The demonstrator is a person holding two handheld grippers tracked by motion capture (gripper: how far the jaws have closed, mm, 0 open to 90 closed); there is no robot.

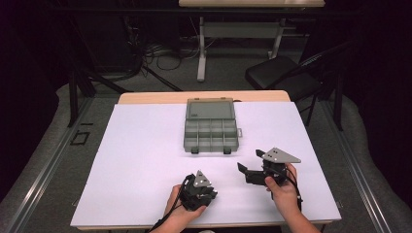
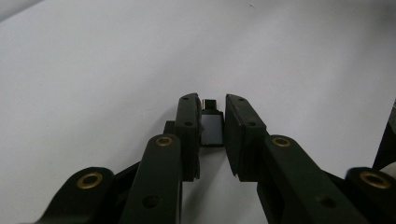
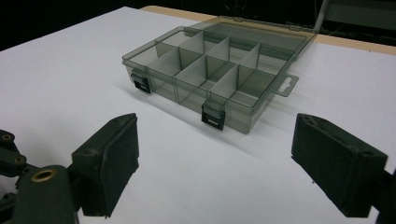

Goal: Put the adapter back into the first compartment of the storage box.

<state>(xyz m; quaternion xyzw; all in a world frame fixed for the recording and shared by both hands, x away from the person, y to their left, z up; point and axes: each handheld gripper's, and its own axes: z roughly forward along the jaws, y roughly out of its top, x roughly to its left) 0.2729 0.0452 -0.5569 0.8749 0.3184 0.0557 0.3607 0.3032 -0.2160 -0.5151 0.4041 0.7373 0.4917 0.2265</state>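
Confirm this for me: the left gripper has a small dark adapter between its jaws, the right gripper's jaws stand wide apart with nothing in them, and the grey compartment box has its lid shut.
Wrong on the lid only. The right gripper view shows the compartment box open, its lid laid back flat and the dividers bare. The rest holds: the left gripper has the small adapter between its jaws, and the right gripper stands wide and empty.

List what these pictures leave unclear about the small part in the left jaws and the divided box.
- Small black part: left gripper view, its sides sit behind the jaws of the left gripper; its type is unclear.
- Same part: high view, too small, under that gripper.
- Divided box: right gripper view, compartment floors partly behind dividers.
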